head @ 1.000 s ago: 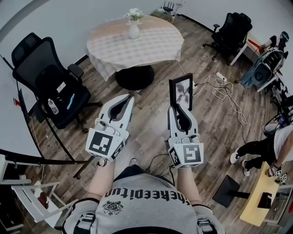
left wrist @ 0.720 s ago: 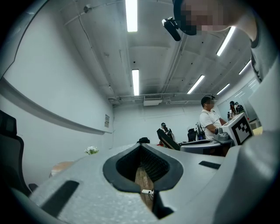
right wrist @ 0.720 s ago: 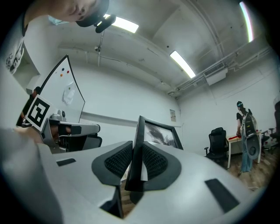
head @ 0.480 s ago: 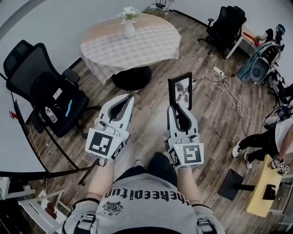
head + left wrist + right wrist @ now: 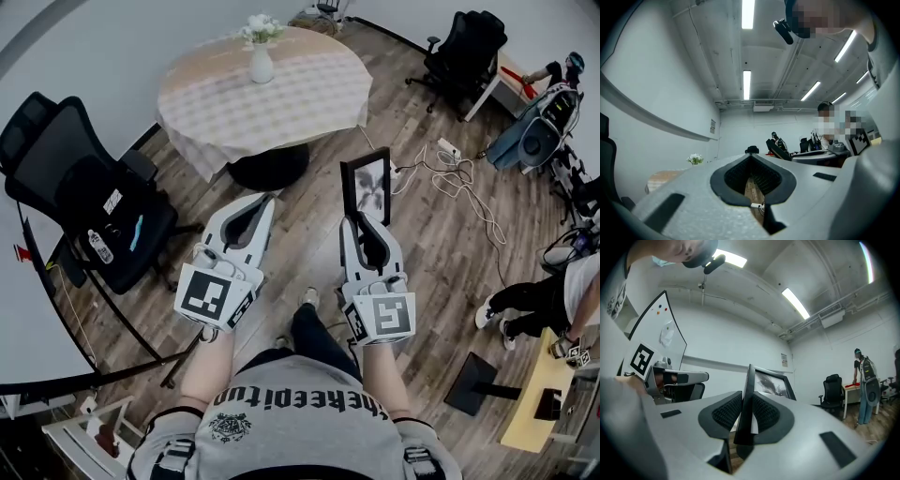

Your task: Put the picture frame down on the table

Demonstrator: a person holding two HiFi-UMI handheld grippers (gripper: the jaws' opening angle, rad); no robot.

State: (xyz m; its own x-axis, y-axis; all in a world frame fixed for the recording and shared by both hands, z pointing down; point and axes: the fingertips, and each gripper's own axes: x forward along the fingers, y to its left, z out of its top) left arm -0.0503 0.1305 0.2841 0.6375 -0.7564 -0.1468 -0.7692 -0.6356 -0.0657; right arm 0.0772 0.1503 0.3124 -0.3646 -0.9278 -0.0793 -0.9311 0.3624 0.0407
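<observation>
- R gripper (image 5: 367, 223) clamped on picture frame (image 5: 367, 185), upright, in mid-air.
- L gripper (image 5: 255, 204): jaws together, empty.
- Not yet at table (image 5: 309, 89), well apart; approach & set-down remain.

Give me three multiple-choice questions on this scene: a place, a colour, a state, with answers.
1. Where does the vase stand? A: on the floor. B: on the round table. C: on a chair.
2. What colour is the border of the picture frame? A: black. B: white. C: red.
3. How are the jaws of the right gripper? A: apart and empty. B: shut on a cable. C: shut on the picture frame.
Answers: B, it sits on the tabletop; A, the border is dark; C, the jaws clamp its lower edge.
</observation>
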